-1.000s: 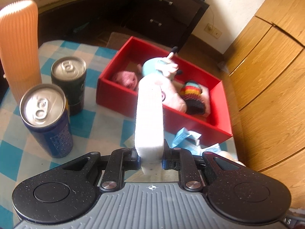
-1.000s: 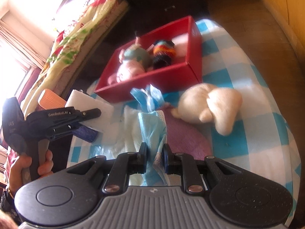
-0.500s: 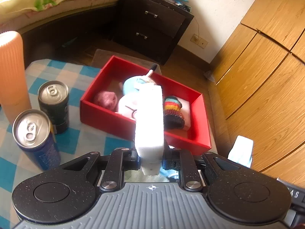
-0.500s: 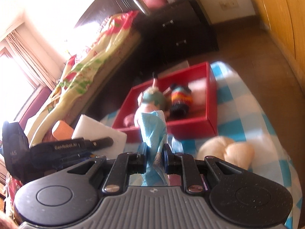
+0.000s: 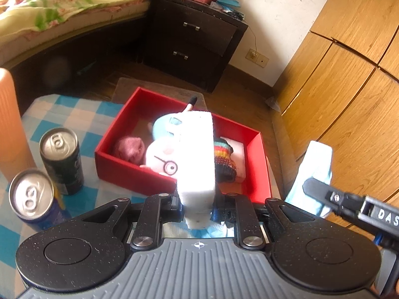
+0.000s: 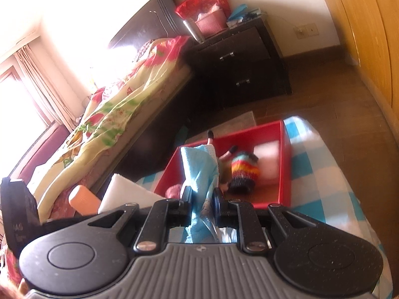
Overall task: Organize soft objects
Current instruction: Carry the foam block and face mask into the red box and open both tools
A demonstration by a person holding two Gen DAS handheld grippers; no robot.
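Red box (image 5: 129, 172) holding plush toys (image 5: 162, 157), left claw (image 5: 197, 205) clamping sponge (image 5: 197, 154), right claw (image 6: 202, 205) clamping cloth (image 6: 199, 172)

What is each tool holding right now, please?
Left tool: closed on the white sponge.
Right tool: closed on the light blue cloth.

Red box (image 5: 129, 172), white sponge (image 5: 197, 149) (blue-checked tablecloth (image 5: 74, 107))

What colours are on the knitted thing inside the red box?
Rainbow stripes with a dark end. The knitted thing shows best in the right wrist view, lying in the red box.
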